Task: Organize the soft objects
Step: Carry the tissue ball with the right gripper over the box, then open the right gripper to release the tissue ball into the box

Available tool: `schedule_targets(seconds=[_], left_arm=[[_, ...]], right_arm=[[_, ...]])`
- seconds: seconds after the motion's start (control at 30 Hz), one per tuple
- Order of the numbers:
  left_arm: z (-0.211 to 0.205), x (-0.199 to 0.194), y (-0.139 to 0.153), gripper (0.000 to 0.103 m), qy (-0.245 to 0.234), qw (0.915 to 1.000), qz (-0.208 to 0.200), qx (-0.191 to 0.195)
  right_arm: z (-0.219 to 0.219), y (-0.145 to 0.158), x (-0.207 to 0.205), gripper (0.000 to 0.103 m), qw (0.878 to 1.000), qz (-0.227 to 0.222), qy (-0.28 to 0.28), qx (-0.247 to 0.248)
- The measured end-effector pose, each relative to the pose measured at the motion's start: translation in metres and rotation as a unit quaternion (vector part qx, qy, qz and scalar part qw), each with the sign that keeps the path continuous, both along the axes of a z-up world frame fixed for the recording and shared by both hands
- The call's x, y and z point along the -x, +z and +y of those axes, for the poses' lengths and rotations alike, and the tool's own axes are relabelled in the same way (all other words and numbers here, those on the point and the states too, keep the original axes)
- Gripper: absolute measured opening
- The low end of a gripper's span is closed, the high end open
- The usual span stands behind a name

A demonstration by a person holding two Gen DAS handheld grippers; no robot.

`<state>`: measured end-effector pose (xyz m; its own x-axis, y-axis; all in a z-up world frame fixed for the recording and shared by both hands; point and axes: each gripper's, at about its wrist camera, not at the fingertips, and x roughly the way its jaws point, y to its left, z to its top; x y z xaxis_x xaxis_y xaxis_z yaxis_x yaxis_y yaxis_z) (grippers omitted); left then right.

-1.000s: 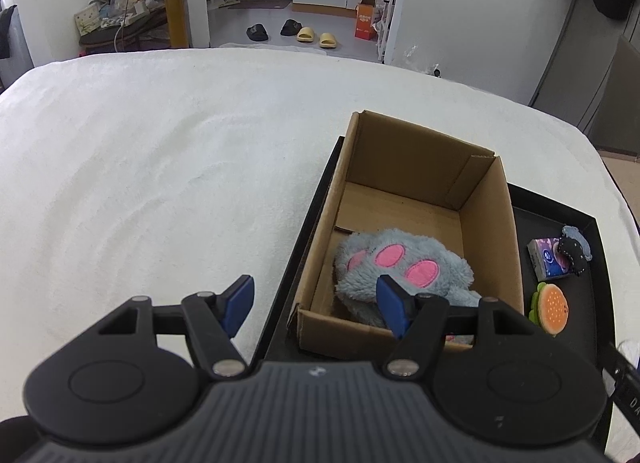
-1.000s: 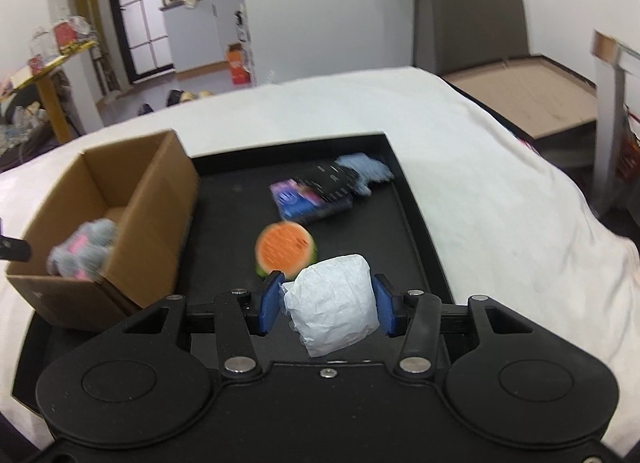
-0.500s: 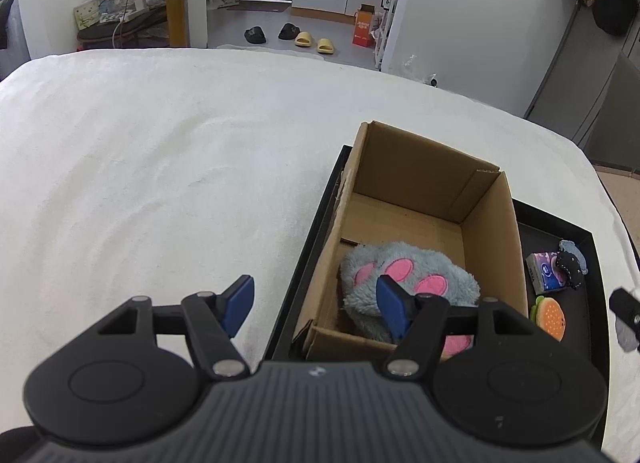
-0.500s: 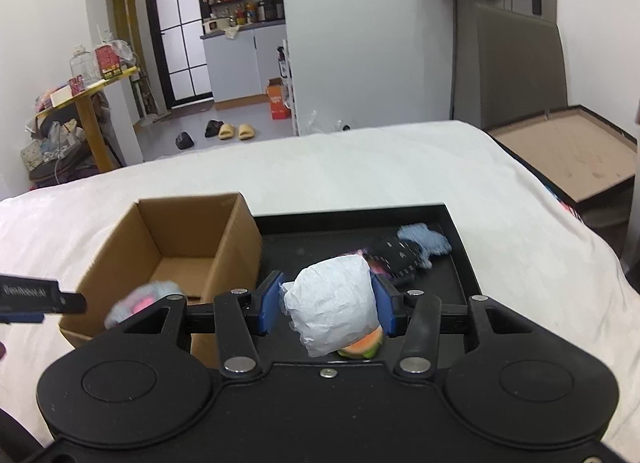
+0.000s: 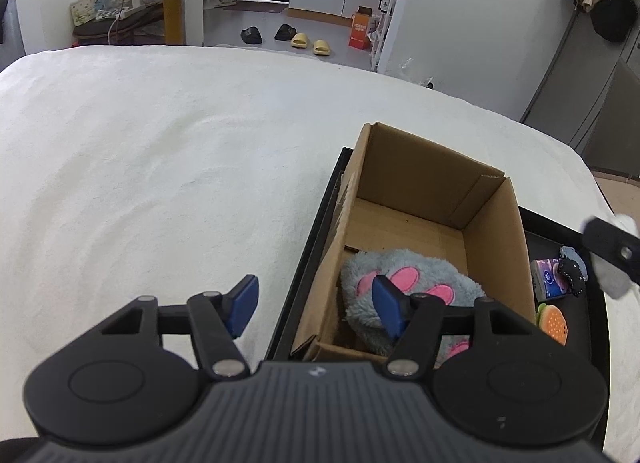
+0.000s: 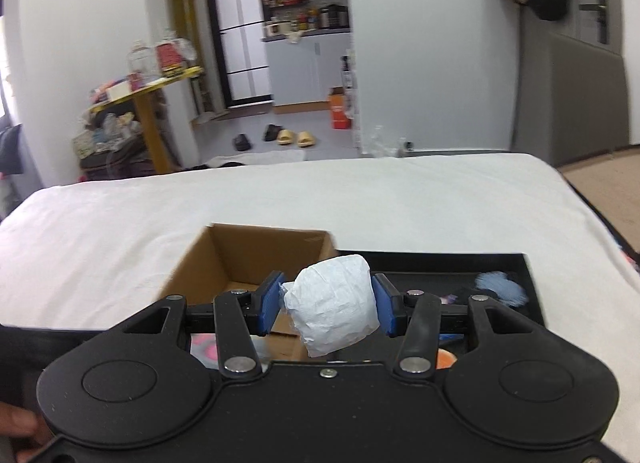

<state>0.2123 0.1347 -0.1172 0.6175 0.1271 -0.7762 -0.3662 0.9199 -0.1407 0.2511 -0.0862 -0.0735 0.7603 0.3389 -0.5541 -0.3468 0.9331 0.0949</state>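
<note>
My right gripper (image 6: 326, 308) is shut on a white crumpled soft packet (image 6: 334, 309) and holds it above the near right edge of an open cardboard box (image 6: 236, 259). In the left wrist view the box (image 5: 436, 199) stands on a black tray (image 5: 316, 239) and holds a grey plush paw with pink pads (image 5: 412, 283). My left gripper (image 5: 314, 303) is open and empty, over the box's near left corner. The right gripper (image 5: 612, 243) with the white packet shows at that view's right edge.
On the tray right of the box lie a purple tissue pack (image 5: 548, 279), a dark and blue plush (image 5: 572, 269) and a small burger toy (image 5: 554, 321). The tray sits on a white bed cover (image 5: 160, 167). The bed edge lies to the right.
My right gripper has lifted the white packet off the tray and moved left toward the box. The left gripper has drawn back slightly and stays open.
</note>
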Motion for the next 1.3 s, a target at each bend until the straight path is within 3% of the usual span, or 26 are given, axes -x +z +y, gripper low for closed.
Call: schedule_targets(seconds=[0.13, 0.33, 0.47, 0.6, 0.7, 0.8, 0.9, 1.1, 1.3], left_arm=[[0.008, -0.004, -0.005, 0.051, 0.005, 0.9999, 0.005, 0.014], [0.011, -0.012, -0.010, 0.022, -0.005, 0.9985, 0.006, 0.053], [0.012, -0.014, -0.011, 0.013, 0.002, 0.9984, 0.006, 0.056], [0.016, -0.013, -0.012, 0.013, 0.000, 0.9981, 0.005, 0.062], [0.015, -0.012, -0.013, 0.012, -0.006, 0.9982, 0.002, 0.059], [0.014, -0.010, -0.014, 0.012, -0.006, 0.9986, 0.004, 0.052], [0.013, -0.014, -0.011, 0.013, -0.002, 0.9985, 0.013, 0.053], [0.005, -0.012, 0.000, 0.021, -0.006, 0.9995, 0.028, 0.013], [0.001, -0.009, 0.011, 0.036, 0.007, 0.9995, 0.032, -0.002]], right_arm=[[0.022, -0.001, -0.008, 0.047, 0.999, 0.013, 0.035, -0.006], [0.049, -0.007, -0.022, 0.048, 0.997, 0.045, 0.060, -0.014], [0.065, -0.012, -0.029, 0.048, 0.996, 0.061, 0.068, -0.022], [0.075, -0.015, -0.035, 0.049, 0.993, 0.078, 0.077, -0.050], [0.080, -0.013, -0.035, 0.055, 0.990, 0.082, 0.089, -0.066], [0.078, -0.011, -0.032, 0.064, 0.991, 0.082, 0.085, -0.060], [0.066, -0.012, -0.028, 0.066, 0.992, 0.088, 0.075, -0.055], [0.041, -0.014, -0.016, 0.069, 0.993, 0.092, 0.055, -0.051], [0.026, -0.011, -0.008, 0.074, 0.994, 0.086, 0.048, -0.040]])
